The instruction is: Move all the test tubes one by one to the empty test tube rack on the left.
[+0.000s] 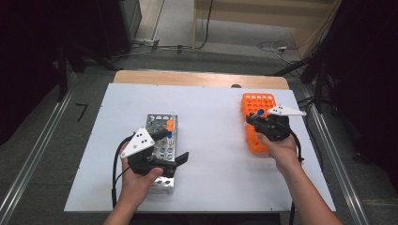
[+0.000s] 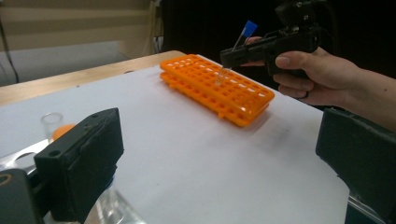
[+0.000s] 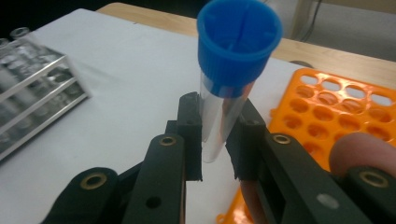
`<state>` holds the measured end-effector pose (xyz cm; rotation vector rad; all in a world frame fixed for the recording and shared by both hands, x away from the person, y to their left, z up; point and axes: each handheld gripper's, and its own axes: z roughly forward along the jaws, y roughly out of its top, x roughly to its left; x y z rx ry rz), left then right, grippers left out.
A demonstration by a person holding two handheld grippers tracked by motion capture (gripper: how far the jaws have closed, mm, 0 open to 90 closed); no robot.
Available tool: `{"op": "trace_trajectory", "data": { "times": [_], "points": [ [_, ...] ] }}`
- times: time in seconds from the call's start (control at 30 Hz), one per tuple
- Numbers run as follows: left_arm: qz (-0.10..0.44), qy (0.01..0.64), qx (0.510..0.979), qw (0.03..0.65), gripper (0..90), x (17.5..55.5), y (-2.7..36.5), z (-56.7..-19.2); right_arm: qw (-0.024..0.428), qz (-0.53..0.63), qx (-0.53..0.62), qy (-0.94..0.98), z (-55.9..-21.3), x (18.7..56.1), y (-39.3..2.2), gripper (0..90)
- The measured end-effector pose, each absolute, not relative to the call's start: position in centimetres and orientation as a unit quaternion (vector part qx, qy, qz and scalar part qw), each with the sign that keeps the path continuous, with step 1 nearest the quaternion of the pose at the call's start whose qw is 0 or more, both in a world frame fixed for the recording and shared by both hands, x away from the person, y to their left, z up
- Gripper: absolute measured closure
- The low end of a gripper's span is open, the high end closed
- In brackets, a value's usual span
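Clear tube (image 3: 219,116) with a blue ribbed cap (image 3: 238,44), pinched upright in the right gripper (image 3: 218,140) over the orange rack (image 2: 217,88), left gripper (image 2: 219,158) spread wide, holding nothing, beside the metal rack (image 1: 159,140) on the white table (image 1: 211,122)

Metal tube rack (image 1: 162,150) left on bench (image 1: 211,140), plastic tube rack (image 1: 257,123) right, well apart; capped tube (image 3: 229,88) above the latter.

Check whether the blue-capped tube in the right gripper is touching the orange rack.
Cannot tell. In the left gripper view the blue-capped tube, clamped in the right gripper, has its tip right at the orange rack top; neither contact nor gap shows plainly.
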<state>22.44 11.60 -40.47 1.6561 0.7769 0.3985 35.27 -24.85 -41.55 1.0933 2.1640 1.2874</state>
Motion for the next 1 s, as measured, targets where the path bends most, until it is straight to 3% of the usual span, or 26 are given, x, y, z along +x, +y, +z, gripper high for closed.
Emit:
{"op": "trace_trajectory", "data": {
  "times": [0.43,0.7,1.0],
  "points": [
    [0.153,0.298,0.738,0.586,13.2,23.2,7.3,-40.1,0.151,0.471,0.315,0.81,-42.1,28.5,-22.0,74.3],
    [0.122,0.255,0.755,0.592,41.5,22.6,5.7,-40.4,0.116,0.465,0.262,0.838,-42.7,26.1,-19.8,74.3],
    [0.091,0.223,0.776,0.583,56.9,22.5,4.2,-41.0,0.091,0.454,0.221,0.858,-42.9,24.4,-17.5,74.3]
  ]
}}
